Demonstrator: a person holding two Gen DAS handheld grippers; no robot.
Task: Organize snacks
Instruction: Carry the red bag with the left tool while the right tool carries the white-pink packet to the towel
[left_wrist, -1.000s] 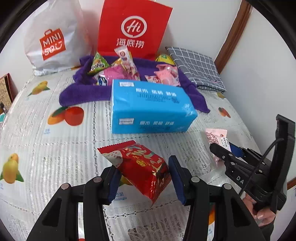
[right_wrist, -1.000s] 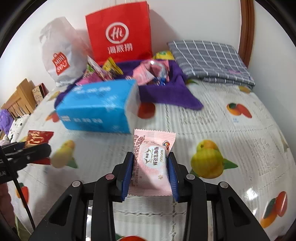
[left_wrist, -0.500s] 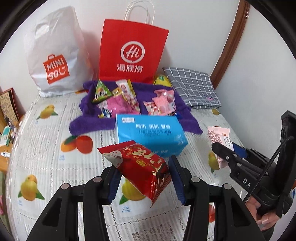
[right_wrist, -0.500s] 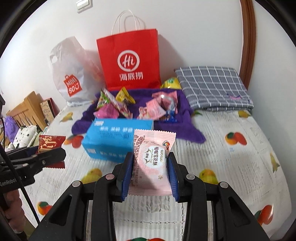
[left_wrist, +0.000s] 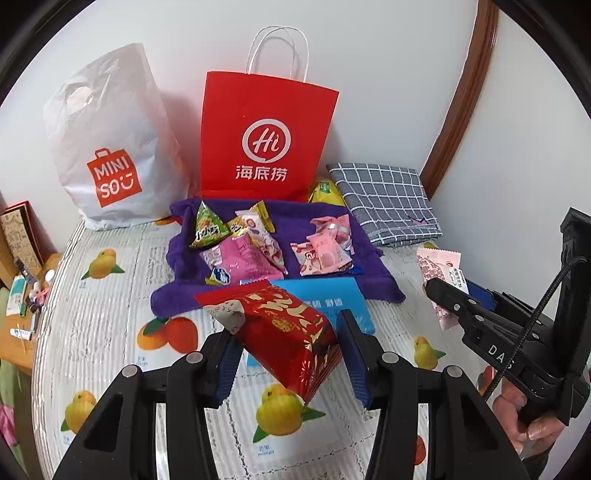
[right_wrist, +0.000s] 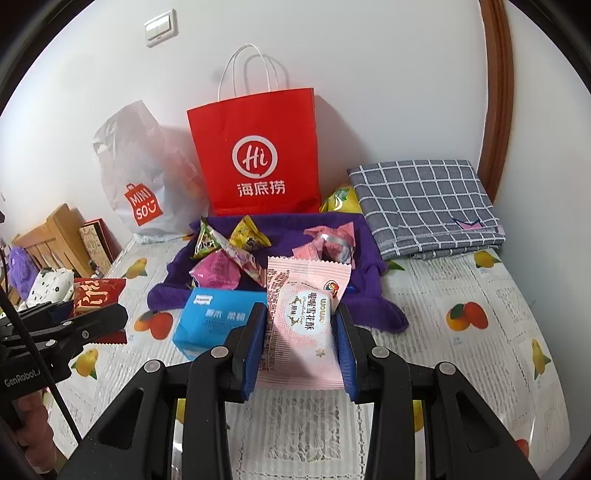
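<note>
In the left wrist view, the left gripper (left_wrist: 286, 363) is closed part-way on a red snack packet (left_wrist: 280, 332) with gold lettering. The packet sits tilted between the blue pads, one corner sticking up to the left and the other end hanging low on the right, clear of the fruit-print tablecloth (left_wrist: 110, 332) below. Just beyond it lies a blue tissue pack (left_wrist: 325, 299), and behind that a purple towel (left_wrist: 177, 258) spread on the table carries a heap of small snacks (left_wrist: 243, 240): a green triangular pouch, pink wrappers and yellow ones. A red paper bag (left_wrist: 266, 136) and a white plastic bag (left_wrist: 110, 147) stand against the wall, with a folded grey checked cloth (left_wrist: 384, 199) to the right of the towel. At the right edge the right gripper (left_wrist: 450, 299) appears, a hand (left_wrist: 528, 417) on its handle, with a pink snack packet (left_wrist: 439, 266) in its jaws.

In the right wrist view, the right gripper (right_wrist: 301, 347) is clamped tight on the pink snack packet (right_wrist: 303, 317), which stands nearly upright between the pads with its printed face to the camera, raised over the tablecloth (right_wrist: 480, 332). The tissue pack (right_wrist: 210, 317) lies just left of it, in front of the purple towel (right_wrist: 373, 302) and its snacks (right_wrist: 225, 258). The red paper bag (right_wrist: 258, 158), white plastic bag (right_wrist: 140, 177) and checked cloth (right_wrist: 424, 203) line the wall. At the left edge the left gripper (right_wrist: 92, 314) holds the red snack packet (right_wrist: 96, 291).
</note>
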